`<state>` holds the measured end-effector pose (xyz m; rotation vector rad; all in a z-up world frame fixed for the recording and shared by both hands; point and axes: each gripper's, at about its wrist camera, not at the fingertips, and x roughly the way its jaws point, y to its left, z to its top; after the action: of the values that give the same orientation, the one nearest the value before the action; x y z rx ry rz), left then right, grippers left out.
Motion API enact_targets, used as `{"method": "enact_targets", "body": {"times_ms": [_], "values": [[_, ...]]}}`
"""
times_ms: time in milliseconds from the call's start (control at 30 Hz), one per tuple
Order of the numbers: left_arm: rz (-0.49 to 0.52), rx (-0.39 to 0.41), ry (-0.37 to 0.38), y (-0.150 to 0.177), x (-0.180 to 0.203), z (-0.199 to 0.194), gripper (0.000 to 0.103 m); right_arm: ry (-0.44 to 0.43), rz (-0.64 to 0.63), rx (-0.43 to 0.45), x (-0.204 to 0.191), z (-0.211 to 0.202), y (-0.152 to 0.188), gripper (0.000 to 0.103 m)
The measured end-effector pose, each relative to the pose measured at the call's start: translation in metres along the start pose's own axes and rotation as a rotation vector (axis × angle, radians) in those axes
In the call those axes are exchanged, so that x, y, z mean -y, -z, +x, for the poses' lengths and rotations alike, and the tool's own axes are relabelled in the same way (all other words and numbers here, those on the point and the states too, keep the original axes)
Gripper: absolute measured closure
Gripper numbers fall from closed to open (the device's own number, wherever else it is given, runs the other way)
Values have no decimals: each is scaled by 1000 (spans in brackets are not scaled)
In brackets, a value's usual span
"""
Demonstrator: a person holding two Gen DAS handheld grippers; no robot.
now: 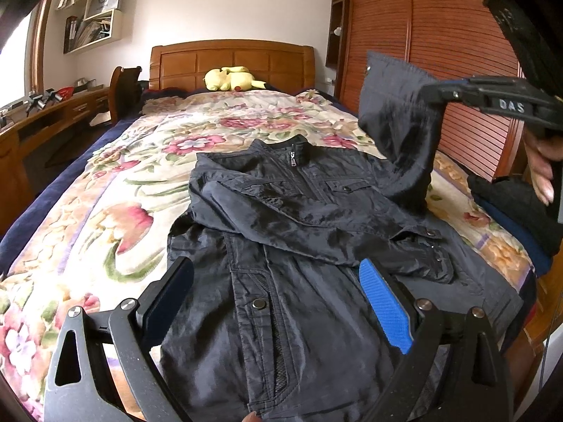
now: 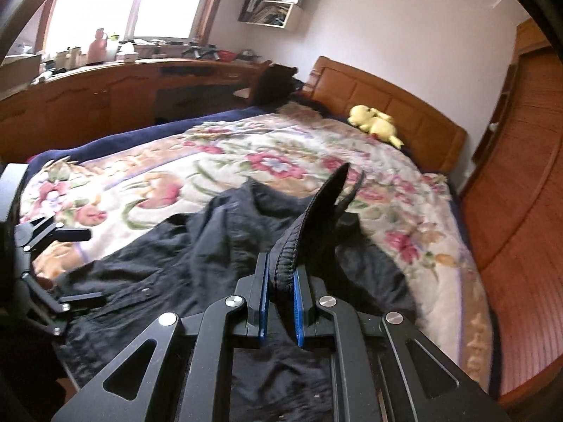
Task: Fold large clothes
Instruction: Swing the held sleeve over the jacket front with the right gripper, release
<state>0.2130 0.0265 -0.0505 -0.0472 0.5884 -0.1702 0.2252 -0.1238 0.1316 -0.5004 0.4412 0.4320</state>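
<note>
A black zip jacket (image 1: pixel 299 246) lies face up on the floral bed cover (image 1: pixel 105 211), collar toward the headboard, with its left sleeve folded across the chest. My left gripper (image 1: pixel 278 302) is open and empty, hovering over the jacket's lower front. My right gripper (image 2: pixel 281 299) is shut on the cuff of the right sleeve (image 2: pixel 313 225) and holds it lifted above the jacket. In the left wrist view this raised sleeve (image 1: pixel 397 123) hangs from the right gripper (image 1: pixel 436 93) at the upper right. The left gripper also shows at the left edge of the right wrist view (image 2: pixel 74 267).
A yellow plush toy (image 1: pixel 230 79) lies by the wooden headboard (image 1: pixel 232 59). A wooden wardrobe (image 1: pixel 440 35) stands along the bed's right side. A dark folded garment (image 1: pixel 513 207) sits on the bed's right edge. A cluttered wooden desk (image 2: pixel 105 81) runs along the left.
</note>
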Motion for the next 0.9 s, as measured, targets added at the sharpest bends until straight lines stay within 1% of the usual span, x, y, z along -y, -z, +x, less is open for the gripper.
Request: {"method": "enact_targets", "body": {"times_ms": [133, 233, 367, 467, 500, 533, 633, 700, 900], "values": [[-7, 2, -5, -1, -4, -1, 7, -53, 15, 13, 8, -18, -2, 91], [-18, 4, -8, -1, -7, -1, 7, -74, 16, 24, 9, -28, 1, 91], [-28, 7, -13, -1, -11, -3, 7, -106, 73, 10, 12, -23, 8, 91], [-31, 4, -17, -1, -12, -2, 8, -116, 92, 41, 16, -32, 10, 78], [-31, 4, -18, -1, -13, -2, 7, -108, 93, 49, 18, -36, 10, 71], [-31, 3, -18, -1, -13, -2, 7, -97, 92, 50, 18, -36, 11, 67], [-26, -1, -19, 0, -13, -1, 7, -88, 101, 37, 23, -34, 17, 67], [-18, -4, -19, 1, -11, 0, 7, -78, 109, 23, 23, -30, 27, 67], [0, -20, -23, 4, -7, 4, 8, -72, 177, -41, 22, 2, 61, 67]]}}
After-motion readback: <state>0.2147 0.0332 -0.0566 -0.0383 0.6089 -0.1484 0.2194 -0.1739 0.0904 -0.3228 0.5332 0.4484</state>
